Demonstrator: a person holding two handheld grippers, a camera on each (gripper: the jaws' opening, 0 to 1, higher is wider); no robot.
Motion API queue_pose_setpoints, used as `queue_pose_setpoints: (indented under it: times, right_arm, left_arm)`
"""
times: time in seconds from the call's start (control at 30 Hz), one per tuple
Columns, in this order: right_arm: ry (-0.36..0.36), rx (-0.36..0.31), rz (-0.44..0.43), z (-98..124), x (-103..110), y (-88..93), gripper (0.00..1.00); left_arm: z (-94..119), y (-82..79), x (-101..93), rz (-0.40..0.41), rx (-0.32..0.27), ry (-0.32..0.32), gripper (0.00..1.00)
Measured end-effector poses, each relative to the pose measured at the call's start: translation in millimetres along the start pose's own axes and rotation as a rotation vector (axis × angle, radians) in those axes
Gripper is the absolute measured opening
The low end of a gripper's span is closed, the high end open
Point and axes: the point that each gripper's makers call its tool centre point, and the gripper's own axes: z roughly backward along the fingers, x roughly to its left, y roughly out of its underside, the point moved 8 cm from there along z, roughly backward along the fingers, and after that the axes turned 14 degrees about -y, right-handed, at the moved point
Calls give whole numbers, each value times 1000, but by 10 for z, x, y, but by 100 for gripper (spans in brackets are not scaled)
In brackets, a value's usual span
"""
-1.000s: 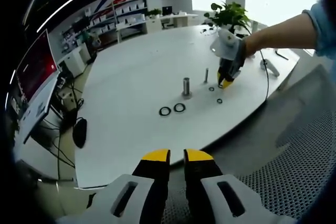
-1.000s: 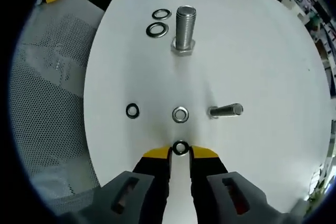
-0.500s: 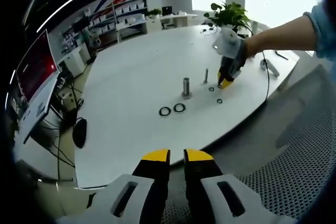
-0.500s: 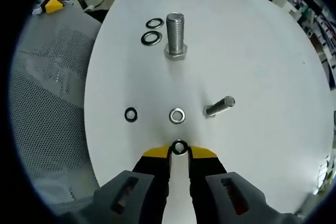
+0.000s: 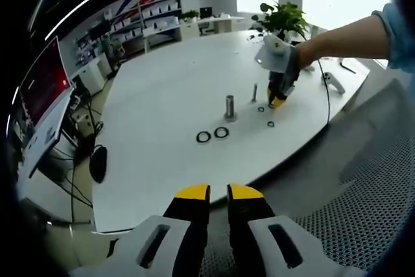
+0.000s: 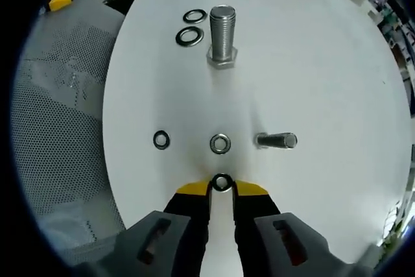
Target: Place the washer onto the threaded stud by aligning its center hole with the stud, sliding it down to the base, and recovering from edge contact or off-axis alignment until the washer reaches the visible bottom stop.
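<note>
My right gripper (image 6: 222, 187) is shut on a small dark washer (image 6: 222, 181), held at its fingertips above the white table (image 6: 311, 63). Ahead stands a thin threaded stud (image 6: 277, 140), with two loose small washers (image 6: 220, 143) (image 6: 161, 139) to its left. Farther off a thick threaded stud (image 6: 222, 34) stands upright on its hex base. In the left gripper view the right gripper (image 5: 277, 100) hovers just right of the thin stud (image 5: 255, 93), and the thick stud (image 5: 229, 107) is to their left. My left gripper (image 5: 218, 192) hangs shut and holds nothing, off the table's near edge.
Two large black washers (image 6: 189, 37) (image 6: 194, 15) lie left of the thick stud, also seen as washers (image 5: 222, 133) (image 5: 203, 137). A mesh chair (image 5: 363, 180) sits by the table edge. A potted plant (image 5: 283, 17) and a white object (image 5: 332, 82) stand at the far side.
The right gripper, still holding the washer, has shifted slightly towards the thin stud. The left gripper has not moved.
</note>
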Motion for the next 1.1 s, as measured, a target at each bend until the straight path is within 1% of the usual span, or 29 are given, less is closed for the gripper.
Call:
queue_pose_setpoints:
  times: [0.1,0.27,0.33,0.43,0.5,0.8,0.9,0.97,1.1]
  right_arm:
    - [3,2,11,-6,-3,5,14]
    - [11,2,60,-14,14,13,15]
    - [20,5,29,-16,17,-7,15]
    - [24,15,37,-9,37,-20,15]
    - [22,13,28,-4,39,-21,15]
    - [15,-37,16,2,7,38,15]
    - [17,-45,7,-2,11,33,15]
    - [17,-38,24,0,16,26,14]
    - [15,-47,23,-1,1,32,14]
  left_arm:
    - [0,1,-3,-1,1,1,8]
    - [-1,2,-2,-1,2,0,8]
    - [0,3,-3,-1,1,0,8]
    - [0,3,-2,1,0,-1,8]
    - [-1,2,-2,2,0,-1,8]
    - [-1,-2,-4,1,-1,0,8]
    - [-1,-1,-4,1,-1,0,8]
    - [-1,-2,-4,0,-1,1,8]
    - [0,-2,-4,0,-1,2,8]
